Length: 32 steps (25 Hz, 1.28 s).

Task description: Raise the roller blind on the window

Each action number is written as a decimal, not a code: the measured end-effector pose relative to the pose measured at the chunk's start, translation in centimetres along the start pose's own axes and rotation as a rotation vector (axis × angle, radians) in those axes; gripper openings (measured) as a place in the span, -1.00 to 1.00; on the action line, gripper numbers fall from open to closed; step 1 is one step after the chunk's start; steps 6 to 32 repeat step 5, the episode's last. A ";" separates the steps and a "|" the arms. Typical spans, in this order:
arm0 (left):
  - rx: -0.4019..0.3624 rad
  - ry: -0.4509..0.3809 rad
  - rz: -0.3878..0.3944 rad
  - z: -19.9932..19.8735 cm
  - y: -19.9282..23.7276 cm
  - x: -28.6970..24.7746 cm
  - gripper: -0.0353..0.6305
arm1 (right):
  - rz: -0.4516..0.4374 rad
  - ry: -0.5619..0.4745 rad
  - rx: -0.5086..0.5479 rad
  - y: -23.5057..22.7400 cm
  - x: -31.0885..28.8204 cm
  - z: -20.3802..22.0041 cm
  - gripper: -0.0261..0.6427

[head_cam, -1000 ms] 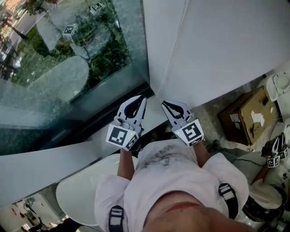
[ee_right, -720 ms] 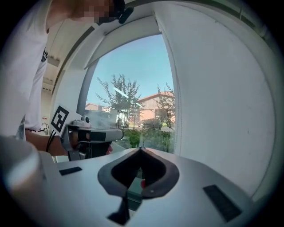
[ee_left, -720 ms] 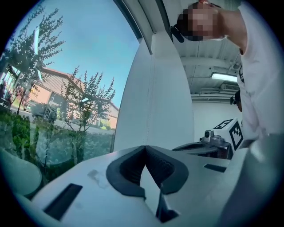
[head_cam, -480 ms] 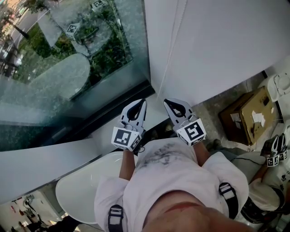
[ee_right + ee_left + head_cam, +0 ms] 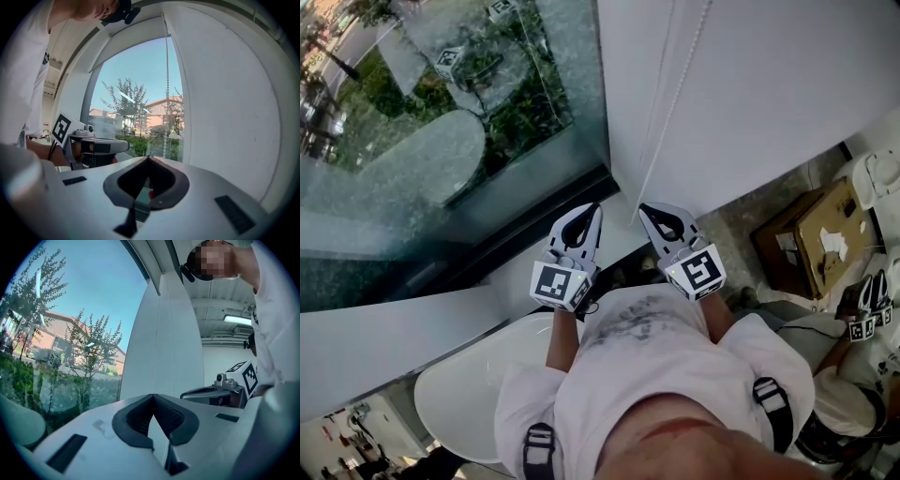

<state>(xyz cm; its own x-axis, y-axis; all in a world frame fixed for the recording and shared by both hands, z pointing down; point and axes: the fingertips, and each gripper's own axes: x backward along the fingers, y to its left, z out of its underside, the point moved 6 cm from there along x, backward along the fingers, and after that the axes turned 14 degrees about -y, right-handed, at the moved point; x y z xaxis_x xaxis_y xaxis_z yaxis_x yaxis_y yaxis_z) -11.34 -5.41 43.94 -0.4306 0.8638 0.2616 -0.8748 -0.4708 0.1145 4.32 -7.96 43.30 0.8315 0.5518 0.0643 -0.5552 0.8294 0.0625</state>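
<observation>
The white roller blind hangs over the right part of the window, and its bead chain runs down its left edge. Both grippers are held side by side just below the chain's lower end. My left gripper is shut, its tips meeting with nothing between them. My right gripper is also shut and empty. In the right gripper view the bead chain hangs just beyond the tips and slightly to their right, in front of the glass. The blind fills that view's right side.
Window glass with trees outside lies to the left. A white rounded table stands below my left arm. A cardboard box sits on the floor at right. Another person with a gripper sits at the far right.
Both grippers have drifted slightly to the right and toward the window's lower frame over the last second. In the last half second almost nothing has moved.
</observation>
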 end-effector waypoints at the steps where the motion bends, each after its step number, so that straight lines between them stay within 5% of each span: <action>1: -0.001 0.001 0.000 0.0 -0.1 0.0 -0.87 | 0.002 0.000 0.001 0.0 0.1 0.0 -0.74; 32: -0.010 0.000 0.000 0.3 -0.3 0.2 -0.87 | 0.005 0.009 0.003 0.0 0.4 0.2 -0.74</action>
